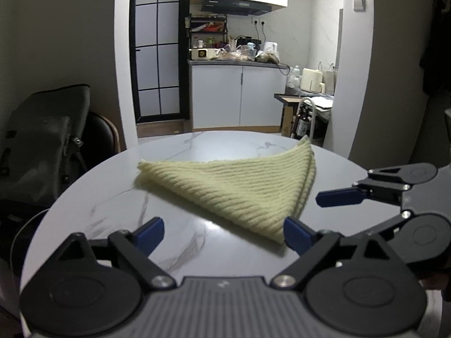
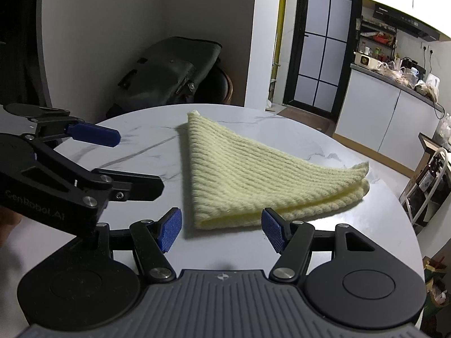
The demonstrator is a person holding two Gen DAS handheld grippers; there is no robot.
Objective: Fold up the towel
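Observation:
A pale yellow ribbed towel (image 1: pixel 242 191) lies folded in layers on the round white marble table (image 1: pixel 112 197); it also shows in the right wrist view (image 2: pixel 234 174). My left gripper (image 1: pixel 224 233) is open and empty, just short of the towel's near corner, above the table. My right gripper (image 2: pixel 221 231) is open and empty, with its blue pads (image 2: pixel 170 229) on either side of the towel's near folded edge, a little short of it. The right gripper also shows at the right edge of the left wrist view (image 1: pixel 341 197), and the left gripper at the left of the right wrist view (image 2: pixel 95 135).
A dark bag (image 2: pixel 169 70) on a chair stands behind the table's far left edge. A kitchen counter (image 1: pixel 236 62) with clutter and white cabinets lies beyond the table. A small cart (image 2: pixel 428 180) with bottles stands off the table's right side.

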